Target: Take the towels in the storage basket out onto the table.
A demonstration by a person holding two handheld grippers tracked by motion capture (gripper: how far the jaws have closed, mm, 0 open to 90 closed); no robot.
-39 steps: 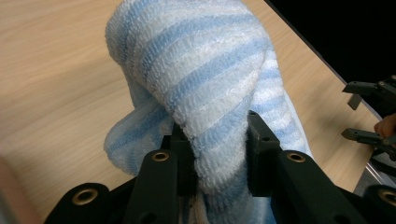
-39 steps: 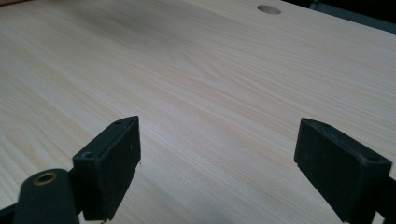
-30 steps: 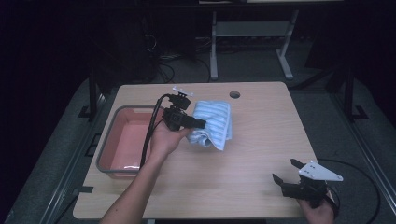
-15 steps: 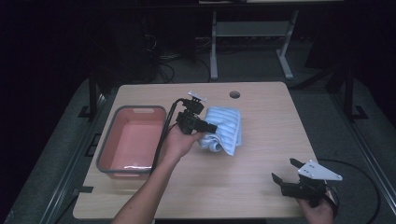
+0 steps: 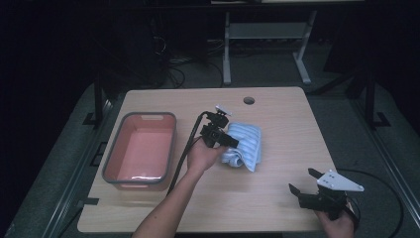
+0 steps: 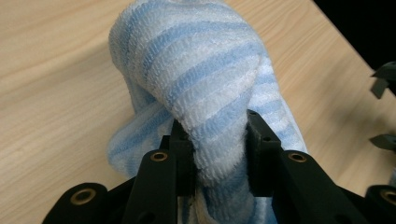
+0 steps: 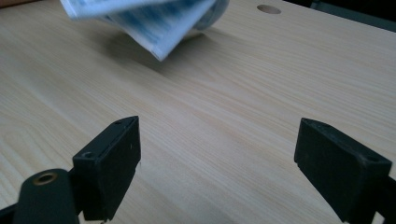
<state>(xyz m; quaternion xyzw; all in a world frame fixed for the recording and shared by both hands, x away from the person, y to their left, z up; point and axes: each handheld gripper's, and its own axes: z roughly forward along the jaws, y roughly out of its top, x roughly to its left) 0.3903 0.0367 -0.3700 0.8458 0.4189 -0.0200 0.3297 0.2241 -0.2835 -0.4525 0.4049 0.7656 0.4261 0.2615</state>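
Observation:
A blue-and-white striped towel [image 5: 245,144] hangs bunched over the middle of the table, lifted off the wood. My left gripper [image 5: 224,140] is shut on a fold of it; in the left gripper view the towel [image 6: 201,93] is pinched between the two black jaws and bulges above them. My right gripper [image 5: 303,181] rests near the table's front right corner, jaws wide apart and holding nothing. In the right gripper view [image 7: 217,163] bare wood lies between the jaws and the towel [image 7: 149,18] hangs farther off at the top.
A pink tub with a grey rim [image 5: 171,144] stands on the left part of the wooden table [image 5: 277,114]. A round cable hole [image 5: 248,100] lies near the far edge. Table legs and cables stand on the dark floor behind.
My left gripper has carried the towel to the right and a little toward me, away from the tub. The right gripper has stayed put.

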